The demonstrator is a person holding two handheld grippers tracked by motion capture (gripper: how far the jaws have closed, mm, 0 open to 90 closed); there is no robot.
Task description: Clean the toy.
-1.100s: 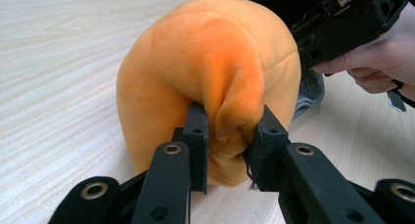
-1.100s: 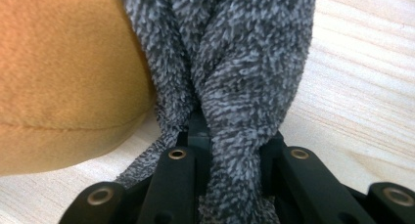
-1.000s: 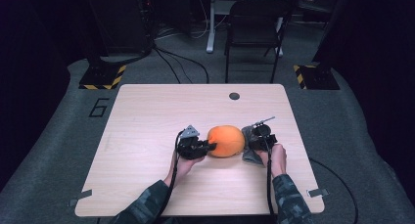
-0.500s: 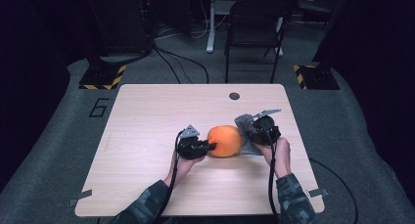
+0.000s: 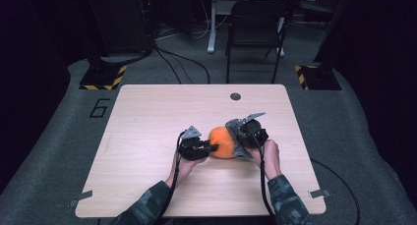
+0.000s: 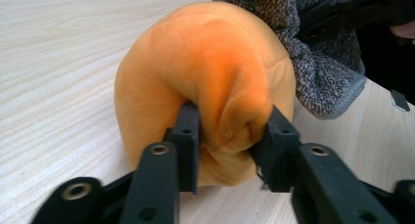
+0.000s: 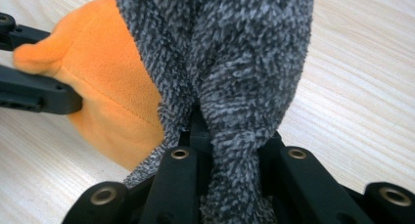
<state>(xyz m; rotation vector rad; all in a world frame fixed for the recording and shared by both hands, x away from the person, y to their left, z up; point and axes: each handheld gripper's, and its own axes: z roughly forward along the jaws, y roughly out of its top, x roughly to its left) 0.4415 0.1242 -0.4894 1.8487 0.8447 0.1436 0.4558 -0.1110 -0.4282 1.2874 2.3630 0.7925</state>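
1. Jaws of the left gripper [image 6: 230, 136] pinch a bunched fold of the round orange plush cushion [image 6: 205, 82]; both black pads press into the fabric with a puckered ridge standing between them. They have just been opening a little, yet the fold is between the pads and gripped.
2. Jaws of the right gripper [image 7: 230, 136] are clamped almost fully together on a twisted bunch of grey fleecy cloth [image 7: 220, 62], which rises straight up out of the pads.
3. High view: the left gripper [image 5: 209, 147] meets the orange plush cushion [image 5: 222, 142] at its left side, and the right gripper [image 5: 241, 136] sits against its right side, raised and tilted.
4. The cushion rests on the pale wooden table [image 5: 147, 117], slightly right of centre and toward the person's edge.
5. The grey cloth [image 6: 318, 62] lies against the far upper side of the cushion, touching it and draped down to the tabletop beside it.
6. The person's left hand [image 5: 184, 163] and right hand [image 5: 268, 156] hold the grippers from behind, sleeves in a camouflage pattern.
7. A small dark round disc [image 5: 235, 96] is on the table near its far edge, well apart from the cushion.
8. A dark folding chair [image 5: 255, 33] stands on the floor beyond the table.
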